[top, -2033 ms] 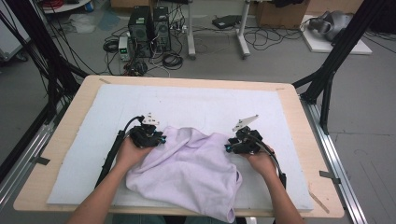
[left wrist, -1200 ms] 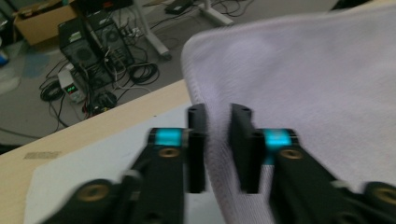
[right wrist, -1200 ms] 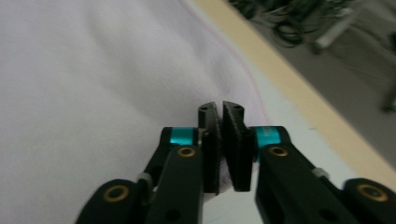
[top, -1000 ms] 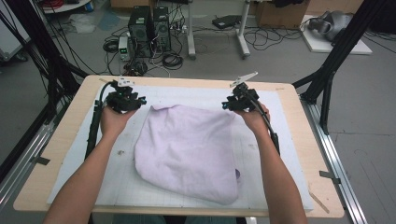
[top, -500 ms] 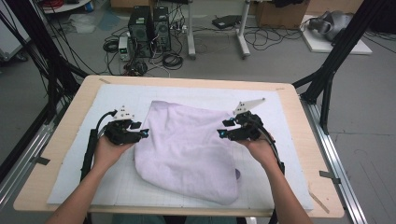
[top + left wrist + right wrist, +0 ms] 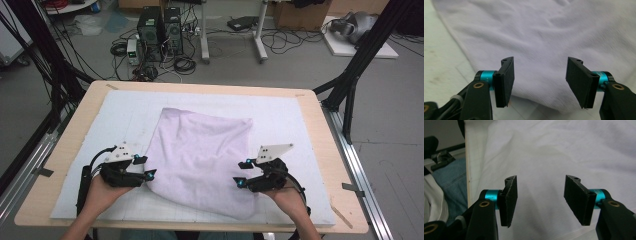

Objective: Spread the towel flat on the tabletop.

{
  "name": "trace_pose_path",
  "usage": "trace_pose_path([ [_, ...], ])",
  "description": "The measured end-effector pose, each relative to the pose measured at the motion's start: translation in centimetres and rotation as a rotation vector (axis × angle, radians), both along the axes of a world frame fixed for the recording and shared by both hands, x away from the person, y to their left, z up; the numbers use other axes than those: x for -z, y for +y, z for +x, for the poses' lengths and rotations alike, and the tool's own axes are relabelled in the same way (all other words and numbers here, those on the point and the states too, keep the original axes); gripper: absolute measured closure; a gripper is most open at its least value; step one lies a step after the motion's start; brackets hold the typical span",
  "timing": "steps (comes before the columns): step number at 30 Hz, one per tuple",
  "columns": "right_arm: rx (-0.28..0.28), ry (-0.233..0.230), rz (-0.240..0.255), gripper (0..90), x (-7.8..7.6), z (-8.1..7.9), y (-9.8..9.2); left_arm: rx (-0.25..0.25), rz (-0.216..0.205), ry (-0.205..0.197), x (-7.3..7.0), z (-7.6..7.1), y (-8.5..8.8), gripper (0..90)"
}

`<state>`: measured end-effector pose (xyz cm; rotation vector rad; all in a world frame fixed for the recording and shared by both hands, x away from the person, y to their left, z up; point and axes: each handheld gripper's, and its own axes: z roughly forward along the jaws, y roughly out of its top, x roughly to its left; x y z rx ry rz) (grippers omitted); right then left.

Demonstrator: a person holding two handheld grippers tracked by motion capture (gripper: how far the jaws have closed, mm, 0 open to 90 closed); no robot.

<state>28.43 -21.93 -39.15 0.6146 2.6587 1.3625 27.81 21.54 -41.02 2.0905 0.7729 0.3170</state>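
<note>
High view first: I saw the lilac cloth [image 6: 200, 160] spread on the white mat [image 6: 295, 117] that covered the bench [image 6: 330, 145], lying roughly in the middle of it and running long from the far side towards me, with its near end hanging towards my right. I had the left hand-held gripper [image 6: 148, 167] just beside the cloth's left near edge and the right hand-held gripper [image 6: 239, 176] at its right near edge, over the fabric. Both pointed inward at the cloth, so it lay between them, and neither hand looked clearly nearer than the other.

Left gripper view: the jaws stood apart, having just been opening, with nothing pinched between the pads. The cloth [image 6: 554, 42] lay straight ahead of and beneath the left hand-held gripper [image 6: 540, 82], its rounded near edge passing just under the tips; bare mat showed to the cloth's left.

Right gripper view: these jaws were likewise spread and had just been widening, empty between the pads. The cloth [image 6: 564, 150] stretched away ahead of the right hand-held gripper [image 6: 540, 200], and beyond the cloth's side edge I could see the bench's rim and the blue trousers [image 6: 451, 182] of the person holding the tools.

My judgement was that the coming move turned on those two near corners: each gripper needed to drop onto its own side of the cloth's near end, then close.
</note>
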Motion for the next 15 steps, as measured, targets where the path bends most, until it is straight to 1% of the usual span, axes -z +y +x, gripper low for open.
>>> trace_pose_path([
  [1,-0.001,-0.001,-0.016,43.3,0.3,-0.3,0.2,0.016,0.002,0.0,0.2,-0.2,-0.1,39.2],
  [2,-0.011,0.008,-0.031,43.1,0.5,-0.5,0.4,0.033,0.004,0.007,0.5,-0.4,-0.3,39.8],
  [3,-0.02,0.012,-0.041,43.2,0.9,-0.6,0.7,0.045,0.022,0.015,0.9,-0.5,-0.5,41.4],
  [5,-0.029,0.016,-0.087,45.1,1.6,-0.7,1.3,0.077,0.064,0.042,1.8,-0.5,-1.0,47.0],
  [6,-0.041,0.018,-0.104,49.2,2.0,-0.7,1.5,0.094,0.079,0.053,2.2,-0.5,-1.2,52.3],
  [7,-0.049,0.024,-0.116,55.2,2.3,-0.7,1.7,0.102,0.082,0.046,2.5,-0.6,-1.4,57.8],
  [8,-0.066,0.019,-0.129,70.1,2.8,-0.7,2.1,0.111,0.07,0.047,2.6,-0.6,-1.3,75.4],
  [9,-0.066,0.019,-0.129,70.1,2.8,-0.7,2.1,0.114,0.059,0.048,2.6,-0.5,-1.4,75.4],
  [10,-0.08,0.025,-0.132,75.9,2.9,-0.7,2.2,0.111,0.06,0.047,2.5,-0.5,-1.4,78.8],
  [11,-0.089,0.018,-0.128,79.5,2.7,-0.6,2.2,0.108,0.06,0.043,2.3,-0.4,-1.4,81.1],
  [13,-0.084,0.026,-0.112,82.0,1.9,-0.4,2.0,0.084,0.048,0.035,1.9,-0.2,-1.3,82.0],
  [15,-0.063,-0.001,-0.092,82.3,0.7,0.1,1.6,0.05,0.02,0.017,1.0,0.4,-1.1,82.1],
])
